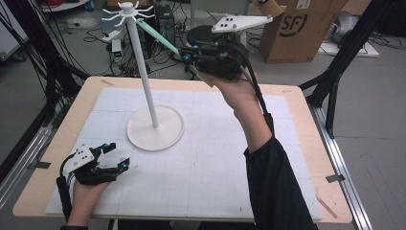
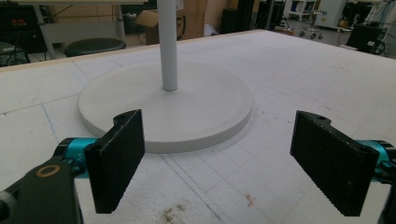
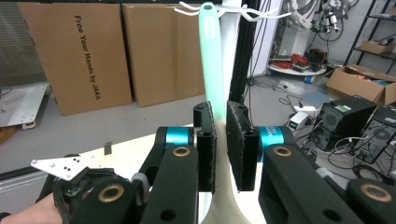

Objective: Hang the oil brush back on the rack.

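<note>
**Hanging the mint utensil on the white rack**

Our right gripper (image 3: 220, 149) has its fingers (image 3: 241, 144) clamped on the pale handle of a mint-green utensil (image 1: 158, 34), raised well above the tabletop (image 1: 201, 158). The handle's far end reaches up to the ring of hooks (image 1: 128, 13) at the top of the rack's pole (image 1: 143, 72); we cannot tell whether its hanging slot has caught a hook yet. Our left gripper (image 2: 219, 158) rests low at the near left of the tabletop, fingers wide apart and holding nothing, facing the rack's round base (image 2: 166, 112).

We judge the risks as these:

- The hooks are thin and closely spaced (the slot is small), so the tip could slide between two of them and miss.
- Letting go before the slot sits on a hook would drop the utensil onto the tabletop.
- The pole is tall and slender on a flat base, and nothing steadies it; a sideways push from the handle could rock or tip the whole rack.
- The grip is far from the slot, so a small wrist wobble swings the tip widely.
</note>
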Available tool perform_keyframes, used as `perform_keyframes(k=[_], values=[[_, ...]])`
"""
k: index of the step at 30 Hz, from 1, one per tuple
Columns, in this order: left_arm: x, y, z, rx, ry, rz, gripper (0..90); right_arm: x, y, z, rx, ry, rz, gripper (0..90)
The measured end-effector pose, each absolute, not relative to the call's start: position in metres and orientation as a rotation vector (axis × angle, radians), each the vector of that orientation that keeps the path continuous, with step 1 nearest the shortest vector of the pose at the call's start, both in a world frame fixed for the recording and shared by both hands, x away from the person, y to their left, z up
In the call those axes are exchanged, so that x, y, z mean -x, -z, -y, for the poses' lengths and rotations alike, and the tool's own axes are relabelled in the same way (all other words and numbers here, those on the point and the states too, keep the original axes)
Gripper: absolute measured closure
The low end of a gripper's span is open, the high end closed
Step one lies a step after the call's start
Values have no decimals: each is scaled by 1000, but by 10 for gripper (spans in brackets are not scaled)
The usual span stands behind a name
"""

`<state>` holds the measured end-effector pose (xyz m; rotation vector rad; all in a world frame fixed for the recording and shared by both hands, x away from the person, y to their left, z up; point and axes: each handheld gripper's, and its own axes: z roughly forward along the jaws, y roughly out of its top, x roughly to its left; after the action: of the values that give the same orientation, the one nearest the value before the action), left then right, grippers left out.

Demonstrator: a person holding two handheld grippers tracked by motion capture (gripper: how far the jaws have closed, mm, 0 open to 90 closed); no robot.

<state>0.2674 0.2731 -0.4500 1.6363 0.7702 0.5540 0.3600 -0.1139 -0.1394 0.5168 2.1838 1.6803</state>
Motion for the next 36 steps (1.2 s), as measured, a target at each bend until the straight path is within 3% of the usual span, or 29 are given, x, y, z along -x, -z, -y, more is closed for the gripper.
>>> perform_keyframes(k=[31,34,36], values=[[-267,450,-273,-1638,-555,-768,183,-369,149,104,-559,-1636,-2196,822],[-267,450,-273,-1637,-555,-768,183,-370,151,101,-557,-1622,-2217,791],[-267,450,-273,-1635,-556,-767,183,-371,154,100,-564,-1623,-2224,692]])
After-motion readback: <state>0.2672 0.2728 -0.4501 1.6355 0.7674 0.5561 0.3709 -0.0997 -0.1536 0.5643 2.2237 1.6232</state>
